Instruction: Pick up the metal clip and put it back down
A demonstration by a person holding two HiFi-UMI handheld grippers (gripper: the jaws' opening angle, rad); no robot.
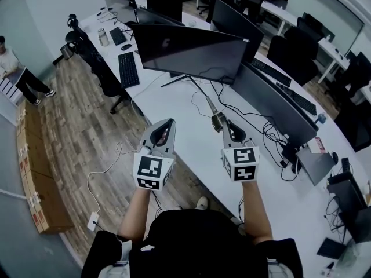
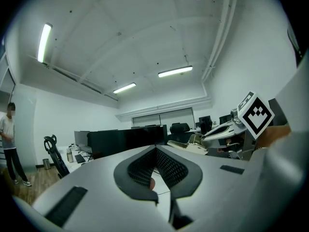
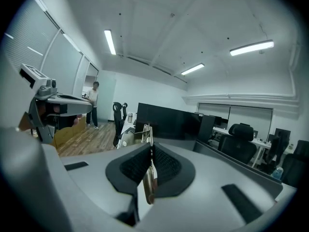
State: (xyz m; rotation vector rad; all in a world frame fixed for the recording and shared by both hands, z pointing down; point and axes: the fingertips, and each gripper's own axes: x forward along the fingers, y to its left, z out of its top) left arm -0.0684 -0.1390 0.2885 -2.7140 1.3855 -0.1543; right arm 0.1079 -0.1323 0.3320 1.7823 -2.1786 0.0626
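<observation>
The right gripper (image 1: 225,127) is clamped tight on the metal clip (image 1: 217,118), so lower it level onto the bench (image 1: 185,141) before releasing.

The slim, shiny metal clip (image 3: 148,183) stands edge-on, pinched in the right claw (image 3: 151,148).

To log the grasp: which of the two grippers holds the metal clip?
The right gripper: its jaws are shut on the metal clip, while the left gripper has nothing between its jaws.
</observation>
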